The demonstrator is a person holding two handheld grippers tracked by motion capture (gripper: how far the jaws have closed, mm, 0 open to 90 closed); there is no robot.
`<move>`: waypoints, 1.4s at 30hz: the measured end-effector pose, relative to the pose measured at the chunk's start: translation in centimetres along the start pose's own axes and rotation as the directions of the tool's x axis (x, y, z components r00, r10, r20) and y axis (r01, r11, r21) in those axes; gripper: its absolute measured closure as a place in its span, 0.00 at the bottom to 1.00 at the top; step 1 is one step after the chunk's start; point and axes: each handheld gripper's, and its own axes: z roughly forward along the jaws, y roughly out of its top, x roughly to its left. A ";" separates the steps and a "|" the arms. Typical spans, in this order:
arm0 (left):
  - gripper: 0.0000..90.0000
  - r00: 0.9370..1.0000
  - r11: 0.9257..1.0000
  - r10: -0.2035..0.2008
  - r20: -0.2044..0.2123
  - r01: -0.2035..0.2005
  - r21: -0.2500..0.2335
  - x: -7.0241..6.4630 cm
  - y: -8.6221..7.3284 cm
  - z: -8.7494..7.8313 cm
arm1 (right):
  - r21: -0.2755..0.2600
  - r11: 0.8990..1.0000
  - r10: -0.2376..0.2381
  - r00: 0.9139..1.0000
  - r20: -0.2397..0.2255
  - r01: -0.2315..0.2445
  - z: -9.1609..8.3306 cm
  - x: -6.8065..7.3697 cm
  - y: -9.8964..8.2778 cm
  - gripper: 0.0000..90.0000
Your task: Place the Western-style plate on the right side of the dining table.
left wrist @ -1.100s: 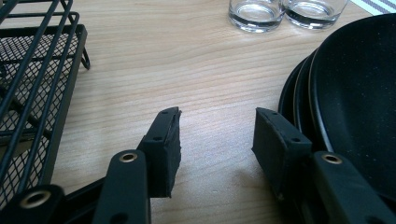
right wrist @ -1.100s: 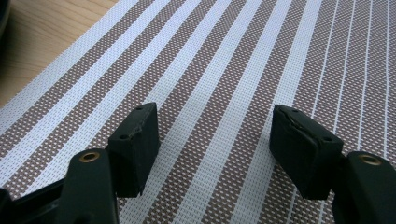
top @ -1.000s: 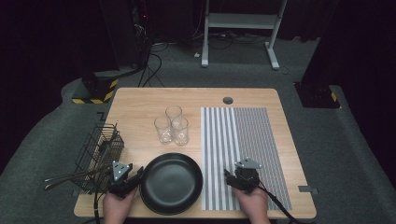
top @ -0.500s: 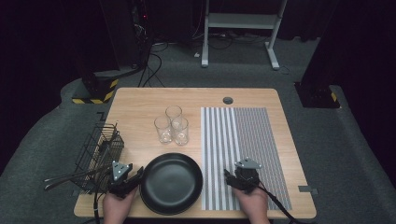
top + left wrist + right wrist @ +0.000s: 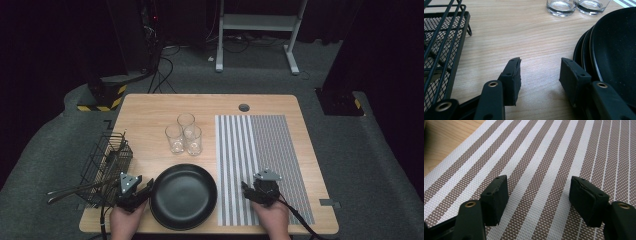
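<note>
High view: the left gripper (image 5: 148,187) rests on the wooden worktop (image 5: 150,112) just beside the black plate's (image 5: 184,196) left rim, its fingers (image 5: 512,77) standing well apart with nothing between them. A wire basket (image 5: 102,165) sits to its left, three glasses (image 5: 184,134) farther up. The right gripper (image 5: 246,189) lies on the striped placemat (image 5: 260,145), well apart from the plate, fingers (image 5: 495,197) spread and empty.

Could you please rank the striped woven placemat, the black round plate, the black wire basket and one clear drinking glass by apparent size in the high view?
1. Striped woven placemat
2. Black round plate
3. Black wire basket, partly foreshortened, so its rank is less sure
4. Clear drinking glass
</note>
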 end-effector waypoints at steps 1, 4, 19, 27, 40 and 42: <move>0.57 1.000 1.000 0.001 0.000 -0.001 0.000 0.0 0.0 0.0 | -0.001 1.000 0.001 1.000 0.001 -0.001 0.0 0.0 0.0 0.35; 0.58 1.000 1.000 0.002 0.000 -0.002 -0.002 0.0 0.0 0.0 | -0.001 1.000 -0.004 1.000 0.001 0.004 0.0 0.0 0.0 0.35; 0.62 1.000 0.997 -0.002 0.020 0.003 -0.078 0.1 0.7 -1.7 | 0.000 1.000 -0.007 1.000 -0.003 0.007 -0.1 -0.3 -0.1 0.35; 0.64 0.999 0.993 0.019 0.041 -0.014 -0.115 -0.2 1.2 -2.7 | -0.001 1.000 -0.004 1.000 -0.001 0.004 -0.1 -0.3 -0.1 0.35; 0.60 0.992 0.990 0.031 0.125 -0.013 -0.140 -0.5 1.4 -4.0 | -0.001 1.000 -0.005 1.000 -0.001 0.005 -0.1 -0.3 -0.1 0.36; 0.59 0.989 0.990 0.034 0.141 -0.014 -0.142 -0.6 1.2 -4.1 | -0.002 1.000 -0.008 1.000 -0.005 0.008 -0.1 -0.3 -0.1 0.37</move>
